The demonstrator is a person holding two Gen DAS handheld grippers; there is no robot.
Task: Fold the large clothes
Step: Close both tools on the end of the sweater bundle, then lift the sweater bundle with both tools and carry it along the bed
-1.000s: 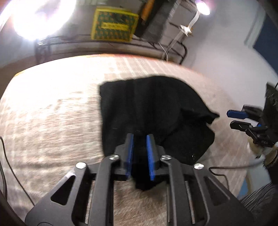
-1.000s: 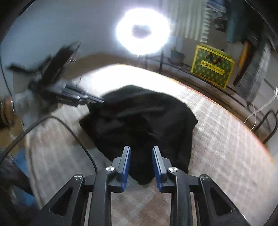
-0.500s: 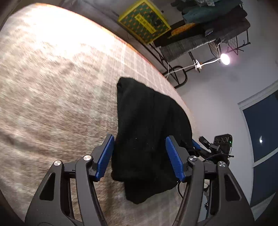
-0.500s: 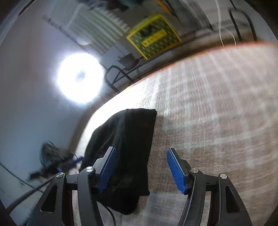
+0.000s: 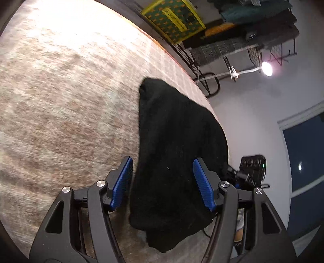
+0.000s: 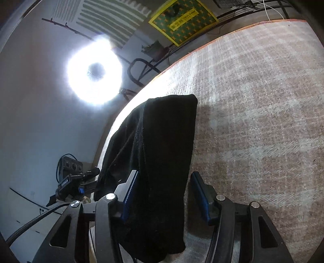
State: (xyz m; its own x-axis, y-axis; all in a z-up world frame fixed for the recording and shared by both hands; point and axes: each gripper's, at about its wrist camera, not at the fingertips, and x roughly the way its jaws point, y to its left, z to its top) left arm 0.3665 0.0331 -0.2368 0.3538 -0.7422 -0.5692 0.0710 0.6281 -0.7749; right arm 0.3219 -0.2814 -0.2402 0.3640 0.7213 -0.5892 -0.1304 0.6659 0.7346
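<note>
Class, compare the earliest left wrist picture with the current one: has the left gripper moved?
Yes. The left gripper has rolled: the yellow-green box shifted from upper left to upper right. Jaws now stand open astride the black garment.

Free room and obstacles around the black garment

The black garment (image 5: 178,153) is taken as landmark: on one long side of it a wide stretch of bare checked bedcover (image 5: 66,105) is left open, and nothing is seen standing there. Its other long side lies along the bed's edge, so little room is offered there. Beyond that edge the right gripper (image 5: 241,178) is seen from the left wrist view, and the left gripper (image 6: 81,182) from the right wrist view. Past the garment's far end, a metal rack (image 5: 204,66) and a yellow-green box (image 5: 174,18) are set off the bed.
</note>
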